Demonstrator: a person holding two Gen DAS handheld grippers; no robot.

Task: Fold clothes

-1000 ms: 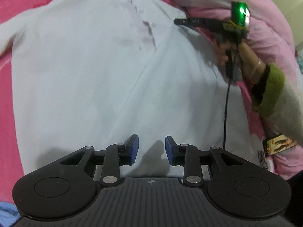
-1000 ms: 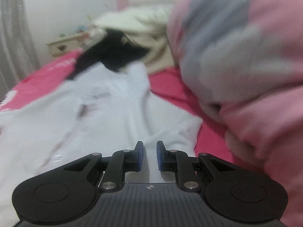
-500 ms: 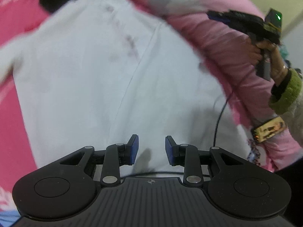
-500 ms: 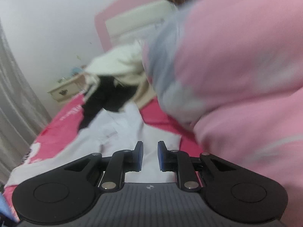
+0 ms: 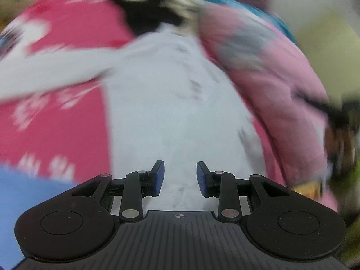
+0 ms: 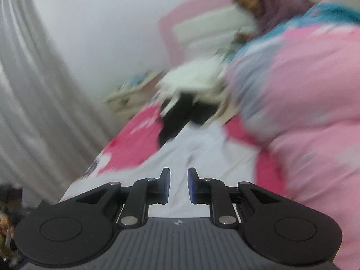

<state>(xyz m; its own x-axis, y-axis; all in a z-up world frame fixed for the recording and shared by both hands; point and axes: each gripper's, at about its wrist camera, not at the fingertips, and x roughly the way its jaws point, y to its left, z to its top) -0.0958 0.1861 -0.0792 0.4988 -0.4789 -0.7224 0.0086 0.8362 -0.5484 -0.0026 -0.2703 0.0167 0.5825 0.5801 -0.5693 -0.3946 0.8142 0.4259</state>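
A white shirt (image 5: 171,103) lies spread on the pink bed sheet (image 5: 56,121), one sleeve stretched out to the left; the view is blurred. My left gripper (image 5: 180,175) hovers above the shirt's lower part, open with nothing between its blue pads. In the right wrist view the same shirt (image 6: 202,157) runs away from my right gripper (image 6: 178,185), which is held above it, its jaws a little apart and empty. The right gripper also shows as a dark blur (image 5: 337,112) at the right edge of the left wrist view.
A bulky pink quilt (image 6: 303,117) rises along the right side of the bed. Black (image 6: 177,121) and white (image 6: 193,81) garments are piled beyond the shirt's collar. A person (image 6: 265,2) sits by the pink headboard. Grey curtains (image 6: 29,90) hang at the left.
Both grippers have risen and pulled back from the shirt, so more of the bed and room shows. The right gripper drifted off to the right in the left wrist view. Neither took hold of anything.
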